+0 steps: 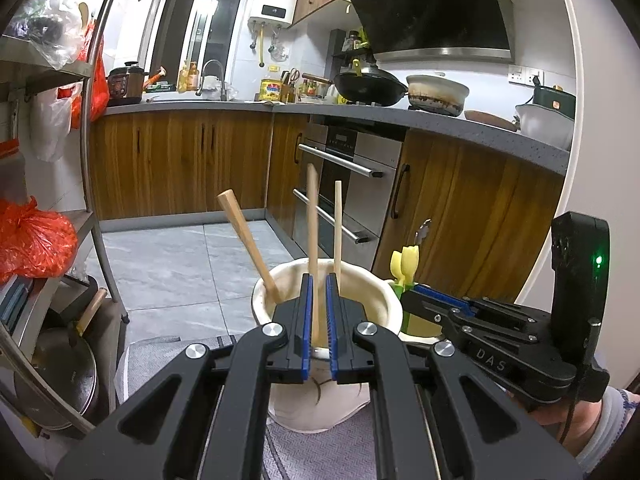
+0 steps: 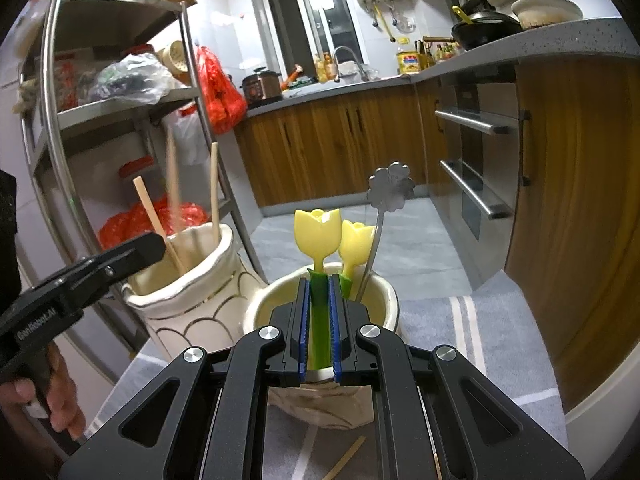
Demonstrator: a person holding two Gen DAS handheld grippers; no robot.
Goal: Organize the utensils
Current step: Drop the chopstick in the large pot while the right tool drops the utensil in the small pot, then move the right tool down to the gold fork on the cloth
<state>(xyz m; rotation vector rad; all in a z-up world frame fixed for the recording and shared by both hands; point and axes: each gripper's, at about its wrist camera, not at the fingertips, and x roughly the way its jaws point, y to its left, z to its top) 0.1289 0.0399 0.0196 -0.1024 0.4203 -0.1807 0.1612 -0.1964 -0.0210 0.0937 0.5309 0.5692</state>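
My left gripper (image 1: 319,280) stands over a cream vase (image 1: 376,300) with a wooden chopstick (image 1: 312,216) between its blue pads; the pads leave a small gap each side and the stick looks blurred. Two more wooden sticks (image 1: 338,232) stand in the vase. My right gripper (image 2: 319,284) is shut on the green stem of a yellow tulip utensil (image 2: 317,232) over a second cream pot (image 2: 384,300). That pot also holds another tulip utensil (image 2: 356,244) and a metal flower-topped utensil (image 2: 390,188). The right gripper also shows in the left wrist view (image 1: 416,294).
Both pots stand on a grey striped cloth (image 2: 460,344). A loose wooden stick (image 2: 344,460) lies on the cloth by the right pot. A metal shelf rack (image 2: 120,120) with bags stands to the left. Wooden cabinets and an oven (image 1: 344,184) lie ahead.
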